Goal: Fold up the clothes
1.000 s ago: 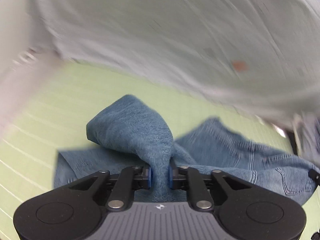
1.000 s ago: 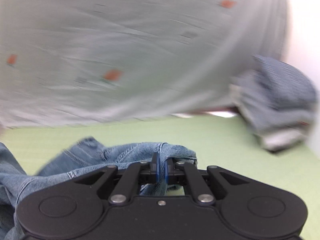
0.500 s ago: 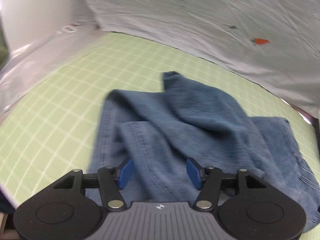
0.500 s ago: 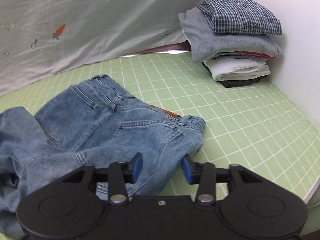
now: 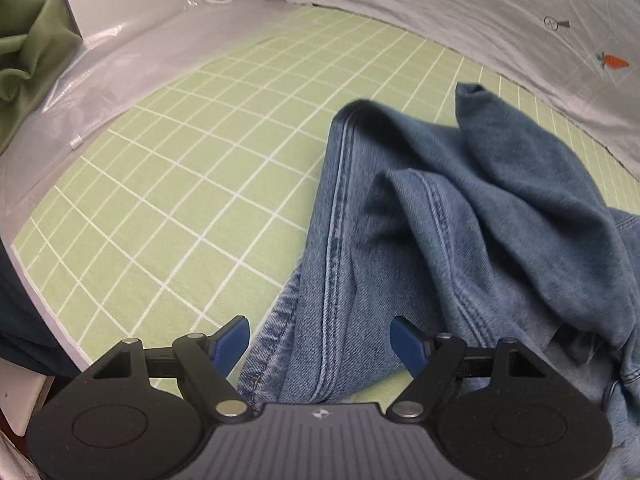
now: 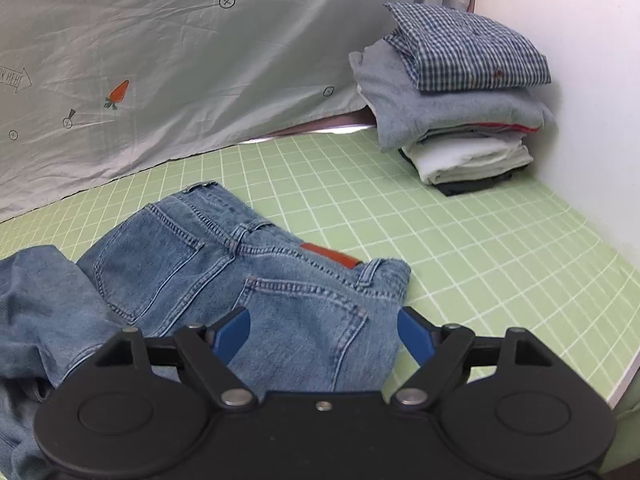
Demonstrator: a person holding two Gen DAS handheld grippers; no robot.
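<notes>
A pair of blue jeans (image 6: 224, 280) lies crumpled on the green gridded mat (image 6: 480, 248) that covers the worktop. In the right wrist view the seat faces up, with both back pockets and the brown leather patch (image 6: 330, 257) at the waistband showing; the waist end lies nearest the right tool (image 6: 322, 334), and the legs trail off to the left in loose folds. The right tool's blue pads (image 6: 230, 336) stand wide apart, holding nothing, with the denim lying below and between them.

In the left wrist view the jeans (image 5: 460, 240) show as bunched legs, one seamed leg running from the near edge toward the far side, another fold heaped over it on the right. The left tool (image 5: 320, 340) is likewise spread wide and grips nothing (the leg hem lies between its blue pads (image 5: 232, 342), whether touching them I cannot tell).

At the far right corner of the mat, against the white wall (image 6: 580, 80), sits a stack of folded clothes (image 6: 460, 100) topped by a blue checked shirt (image 6: 468, 46). A pale grey sheet (image 6: 180, 60) printed with small carrots hangs along the far side. At the far left in the left wrist view, clear plastic sheeting (image 5: 100, 64) borders the mat, with a green cloth (image 5: 28, 52) beyond it.
</notes>
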